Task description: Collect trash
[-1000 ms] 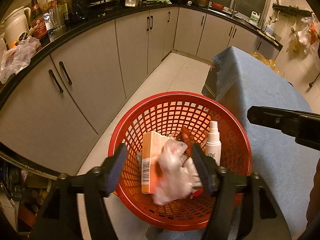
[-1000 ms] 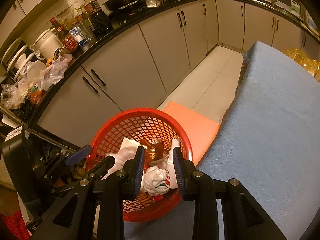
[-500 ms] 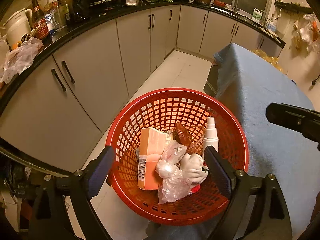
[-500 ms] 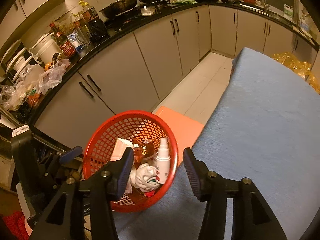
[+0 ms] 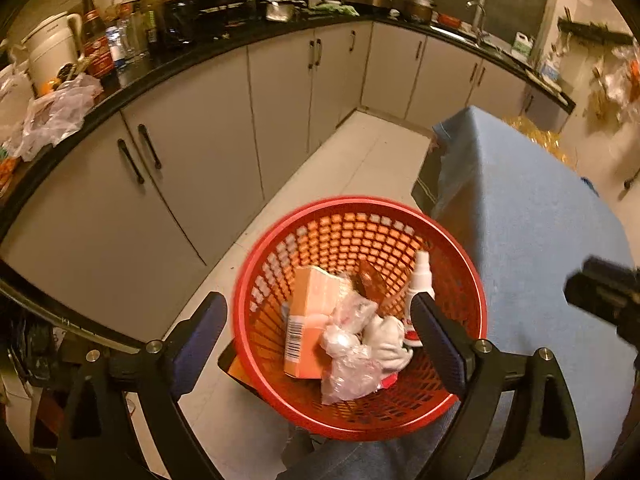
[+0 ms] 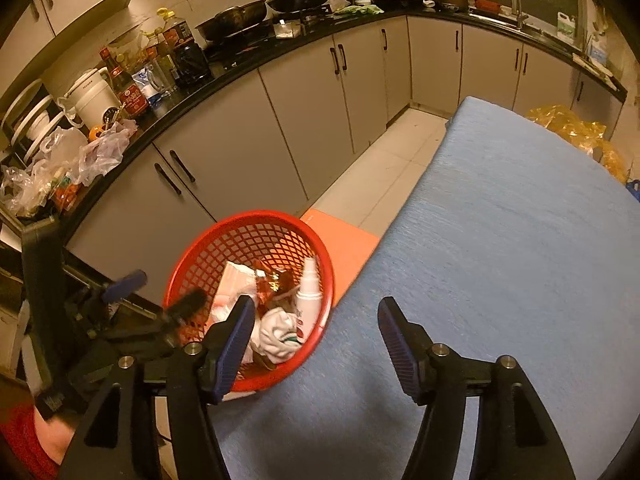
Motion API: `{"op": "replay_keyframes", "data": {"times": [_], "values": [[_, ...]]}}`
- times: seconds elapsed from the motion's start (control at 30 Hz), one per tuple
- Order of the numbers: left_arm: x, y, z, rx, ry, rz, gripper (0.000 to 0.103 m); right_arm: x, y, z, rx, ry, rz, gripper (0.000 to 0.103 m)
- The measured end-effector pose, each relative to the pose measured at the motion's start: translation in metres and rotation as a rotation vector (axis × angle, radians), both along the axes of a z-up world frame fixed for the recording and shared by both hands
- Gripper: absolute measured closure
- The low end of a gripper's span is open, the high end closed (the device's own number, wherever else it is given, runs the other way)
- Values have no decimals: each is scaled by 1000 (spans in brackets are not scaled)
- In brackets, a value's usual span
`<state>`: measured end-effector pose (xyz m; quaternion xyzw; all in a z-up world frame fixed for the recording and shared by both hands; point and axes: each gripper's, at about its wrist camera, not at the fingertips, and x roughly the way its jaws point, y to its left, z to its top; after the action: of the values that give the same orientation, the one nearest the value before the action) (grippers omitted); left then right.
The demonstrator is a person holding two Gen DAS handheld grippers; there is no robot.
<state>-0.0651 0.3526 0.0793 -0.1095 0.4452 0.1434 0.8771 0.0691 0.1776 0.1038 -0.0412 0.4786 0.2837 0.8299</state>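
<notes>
Hanging over the red basket (image 5: 360, 308), the left gripper (image 5: 320, 332) has wide, empty jaws. Carton (image 5: 308, 320), crumpled plastic (image 5: 348, 360) and spray bottle (image 5: 420, 280) lie inside, directly beneath it. Right of the basket, the right gripper (image 6: 316, 332) sits above the blue table (image 6: 500, 240), nearer to it, jaws opening and empty. No trash shows on the table; its near edge is cut off.

Left claw (image 5: 320, 332) spread wide above red basket (image 5: 280, 248), nothing gripped. Basket holds orange carton (image 5: 306, 320), crumpled plastic (image 5: 348, 360), spray bottle (image 5: 420, 280). Blue-covered worktop (image 5: 532, 220) at 3 o'clock.
</notes>
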Motion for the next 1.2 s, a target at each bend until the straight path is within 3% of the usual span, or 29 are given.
{"op": "replay_keyframes", "data": {"times": [0.2, 0.4, 0.8, 1.1, 1.2], "values": [[-11, 19, 18, 0, -8, 72, 11, -11, -16, 7, -30, -36, -13, 28], [-35, 11, 46, 13, -65, 97, 11, -22, -31, 17, -41, -73, -14, 27], [-88, -85, 81, 219, -63, 69, 11, -80, -82, 53, -53, -210, 56, 24], [-108, -134, 111, 337, -132, 70, 11, -127, -109, 76, -88, -368, 142, 21], [-109, -142, 117, 335, -103, 108, 11, -137, -118, 79, -83, -391, 164, 21]]}}
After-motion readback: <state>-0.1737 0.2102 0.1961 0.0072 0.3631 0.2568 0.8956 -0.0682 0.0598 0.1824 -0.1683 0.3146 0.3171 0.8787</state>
